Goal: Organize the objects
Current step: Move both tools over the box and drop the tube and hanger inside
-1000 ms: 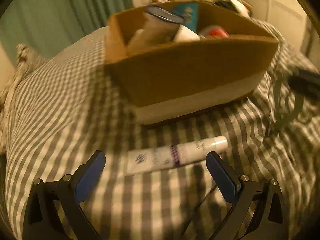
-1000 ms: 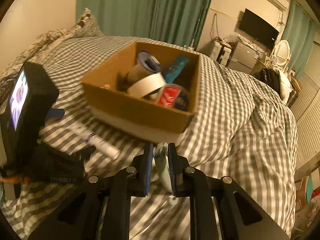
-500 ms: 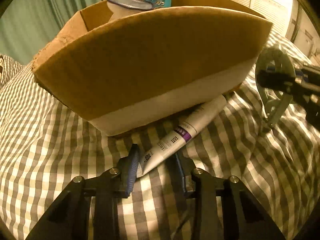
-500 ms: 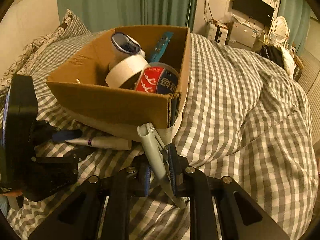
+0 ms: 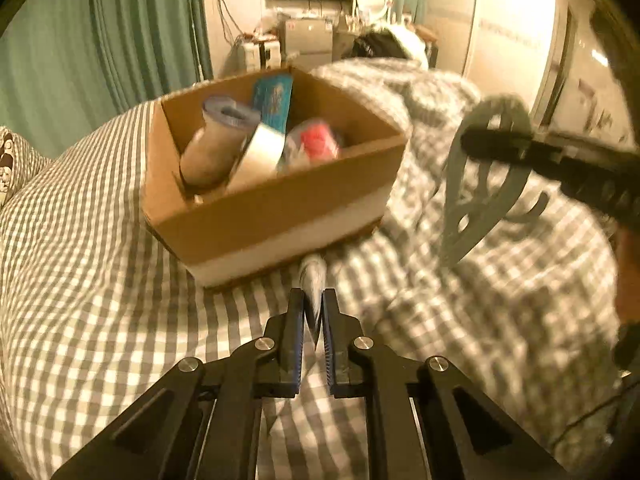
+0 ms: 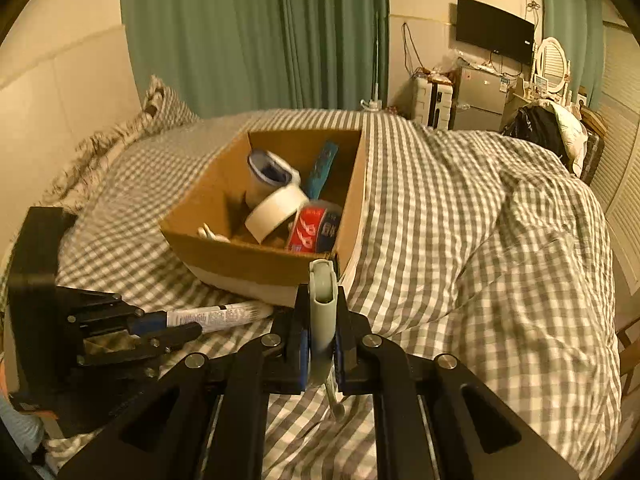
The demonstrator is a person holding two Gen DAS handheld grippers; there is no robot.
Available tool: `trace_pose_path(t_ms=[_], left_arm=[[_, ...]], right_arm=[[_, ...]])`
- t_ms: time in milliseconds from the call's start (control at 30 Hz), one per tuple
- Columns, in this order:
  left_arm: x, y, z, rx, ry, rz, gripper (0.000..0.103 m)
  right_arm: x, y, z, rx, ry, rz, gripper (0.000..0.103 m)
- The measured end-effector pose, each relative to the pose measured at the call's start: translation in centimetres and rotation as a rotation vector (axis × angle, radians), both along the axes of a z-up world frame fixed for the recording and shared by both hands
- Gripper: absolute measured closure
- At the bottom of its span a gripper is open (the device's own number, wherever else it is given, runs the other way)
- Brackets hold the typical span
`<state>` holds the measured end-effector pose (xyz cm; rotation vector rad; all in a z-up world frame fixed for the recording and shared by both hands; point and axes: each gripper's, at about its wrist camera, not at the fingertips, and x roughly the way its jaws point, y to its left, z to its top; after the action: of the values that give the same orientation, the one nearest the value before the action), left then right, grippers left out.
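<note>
Where once open, left tool clamping tube.

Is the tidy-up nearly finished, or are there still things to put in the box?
Nearly. The cardboard box already holds tape rolls. The left gripper is shut on a white tube, the right gripper on a grey-green tool. Both still need dropping in.

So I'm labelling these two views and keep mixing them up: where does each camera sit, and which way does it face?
Left wrist: on the left gripper, looking along its fingers, shut on a white tube, toward the cardboard box; the right gripper enters from the right with a grey tool.
Right wrist: on the right gripper, shut on that tool, facing the box; the left gripper shows at left.
Shared: box, checked bedding, both grippers.
</note>
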<state>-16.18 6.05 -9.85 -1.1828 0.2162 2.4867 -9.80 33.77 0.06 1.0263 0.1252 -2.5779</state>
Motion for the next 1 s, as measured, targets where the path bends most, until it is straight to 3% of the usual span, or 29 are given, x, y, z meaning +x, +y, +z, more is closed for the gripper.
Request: trace_pose_path(t_ms=[233, 367, 567, 667, 800, 900, 1000], left_arm=[[-0.3, -0.2, 4.9, 0.044, 0.04, 0.004, 0.095], [-0.2, -0.5, 8.6, 0.062, 0.102, 0.038, 0.095], [-3.8, -1.1, 13.3, 0.074, 0.158, 0.075, 0.095], [-6.7, -0.7, 13.7, 0.055, 0.124, 0.08, 0.095], [-11.4, -0.2, 11.4, -0.011, 0.039, 0.116, 0.095], [-13.7, -0.7, 9.2, -0.046, -0.013, 0.138, 0.095], [-14.7, -1.5, 7.2, -0.044, -0.05, 0.148, 0.095]], right_arm=[[0.5, 0.9, 2.2, -0.03, 0.033, -0.005, 0.094], [0.4, 0.2, 3.4, -0.022, 0.058, 0.013, 0.094], [-1.8, -1.8, 8.5, -0.037, 0.127, 0.068, 0.094], [-3.6, -3.9, 10.7, -0.009, 0.17, 0.079, 0.094], [-7.8, -6.3, 9.9, 0.019, 0.058, 0.091, 0.094], [-11.6, -7.6, 6.9, 0.039, -0.106, 0.122, 0.094], [-14.5, -7.4, 3.6, -0.005, -0.22, 0.107, 0.094]])
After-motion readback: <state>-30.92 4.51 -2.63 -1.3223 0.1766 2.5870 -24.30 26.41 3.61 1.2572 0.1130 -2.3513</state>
